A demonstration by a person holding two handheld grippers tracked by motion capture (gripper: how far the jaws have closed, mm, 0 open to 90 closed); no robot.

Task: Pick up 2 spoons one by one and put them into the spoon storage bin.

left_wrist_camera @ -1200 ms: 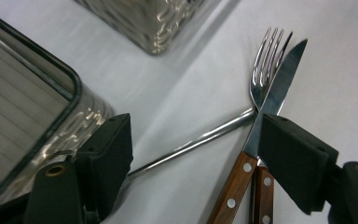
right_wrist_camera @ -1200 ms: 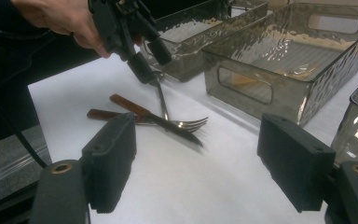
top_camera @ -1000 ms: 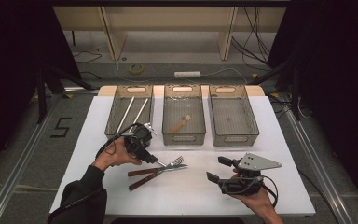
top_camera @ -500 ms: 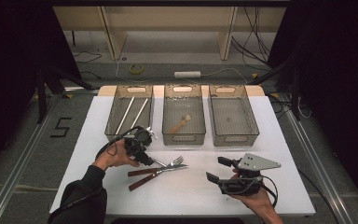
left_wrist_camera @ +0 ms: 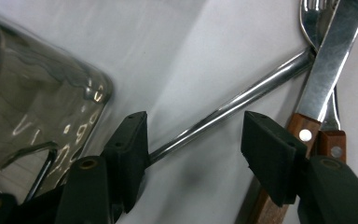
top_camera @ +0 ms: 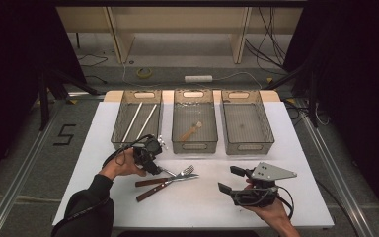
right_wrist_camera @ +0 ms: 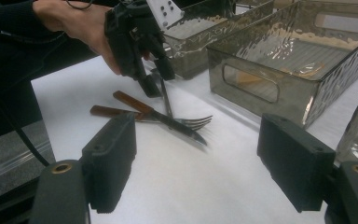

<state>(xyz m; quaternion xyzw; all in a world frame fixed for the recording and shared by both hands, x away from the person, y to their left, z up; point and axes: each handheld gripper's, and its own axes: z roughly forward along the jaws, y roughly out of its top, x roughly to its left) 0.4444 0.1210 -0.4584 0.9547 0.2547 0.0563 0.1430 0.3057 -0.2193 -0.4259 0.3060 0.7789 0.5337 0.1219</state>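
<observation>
My left gripper [top_camera: 159, 170] points down at a small pile of cutlery near the table's middle front. Its jaws have just been closing, and they straddle a thin steel handle [left_wrist_camera: 233, 105]. The left pad [left_wrist_camera: 131, 144] is at the handle's end, while the right pad [left_wrist_camera: 268, 149] stands clear of it, so the gripper [left_wrist_camera: 193, 135] is open. Beside it lie a wooden-handled knife [left_wrist_camera: 328, 65] and a fork [top_camera: 187, 171]. My right gripper [top_camera: 226, 178] rests open at the front right with nothing between its jaws, and in its own view the gripper [right_wrist_camera: 196, 158] faces the pile.
Three clear bins stand in a row at the back. The left bin [top_camera: 121, 136] holds two white sticks [top_camera: 139, 121], the middle bin [top_camera: 193, 147] holds a small wooden piece [top_camera: 191, 131], and the right bin [top_camera: 246, 145] holds nothing I can see. White table [top_camera: 276, 163] surrounds the pile.
My left gripper has dipped slightly toward the cutlery and its jaws have narrowed around the steel handle. The right gripper has stayed where it was.
</observation>
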